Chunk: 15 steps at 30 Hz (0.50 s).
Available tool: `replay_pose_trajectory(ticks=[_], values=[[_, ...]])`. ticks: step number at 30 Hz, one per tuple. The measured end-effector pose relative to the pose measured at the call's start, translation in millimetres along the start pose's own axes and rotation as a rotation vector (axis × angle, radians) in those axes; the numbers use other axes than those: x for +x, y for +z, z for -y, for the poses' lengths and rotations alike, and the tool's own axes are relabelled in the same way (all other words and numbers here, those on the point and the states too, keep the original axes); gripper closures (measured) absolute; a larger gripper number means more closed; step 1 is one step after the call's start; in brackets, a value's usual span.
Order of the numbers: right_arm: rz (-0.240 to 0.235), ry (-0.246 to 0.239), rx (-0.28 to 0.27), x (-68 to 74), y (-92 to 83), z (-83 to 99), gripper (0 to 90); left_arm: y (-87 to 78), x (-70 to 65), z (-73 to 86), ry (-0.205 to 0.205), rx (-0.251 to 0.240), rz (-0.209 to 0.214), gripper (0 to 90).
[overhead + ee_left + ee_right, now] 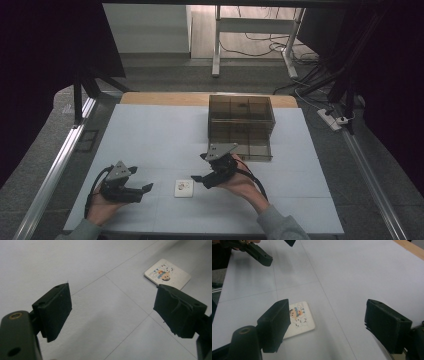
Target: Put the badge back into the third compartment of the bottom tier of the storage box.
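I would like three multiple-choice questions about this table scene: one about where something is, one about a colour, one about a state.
1. Where does the small picture card lie?
A. inside the box
B. flat on the white table, between the two grippers
C. on the floor

2. What colour is the compartment box?
A. see-through brown
B. bright red
C. solid white

3. How is the right gripper?
A. shut on the card
B. shut on the box
C. open, holding nothing

Answers:
1 B, the high view shows it on the table between the left gripper and the right one.
2 A, its dividers show through smoky brown walls.
3 C, its jaws stand wide apart above the card.
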State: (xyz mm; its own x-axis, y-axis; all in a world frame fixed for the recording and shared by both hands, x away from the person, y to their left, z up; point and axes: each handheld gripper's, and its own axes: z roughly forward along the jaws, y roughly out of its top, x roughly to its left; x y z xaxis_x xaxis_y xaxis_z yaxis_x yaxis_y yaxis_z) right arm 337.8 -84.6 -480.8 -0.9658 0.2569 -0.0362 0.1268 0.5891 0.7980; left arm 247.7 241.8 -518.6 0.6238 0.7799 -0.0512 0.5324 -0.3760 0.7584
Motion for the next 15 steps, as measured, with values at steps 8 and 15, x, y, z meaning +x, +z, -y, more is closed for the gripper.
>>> replay_pose_trajectory(ticks=[8, 15], values=[[-0.028, -0.008, 0.041, 2.7, 11.2, -2.2, 19.4, 1.1, 0.0, 0.2, 0.001, 0.003, 0.000, 14.6], [-0.066, -0.026, 0.088, 8.1, 24.7, -4.4, 19.2, 1.2, -0.2, 0.3, 0.001, 0.004, 0.000, 14.7]])
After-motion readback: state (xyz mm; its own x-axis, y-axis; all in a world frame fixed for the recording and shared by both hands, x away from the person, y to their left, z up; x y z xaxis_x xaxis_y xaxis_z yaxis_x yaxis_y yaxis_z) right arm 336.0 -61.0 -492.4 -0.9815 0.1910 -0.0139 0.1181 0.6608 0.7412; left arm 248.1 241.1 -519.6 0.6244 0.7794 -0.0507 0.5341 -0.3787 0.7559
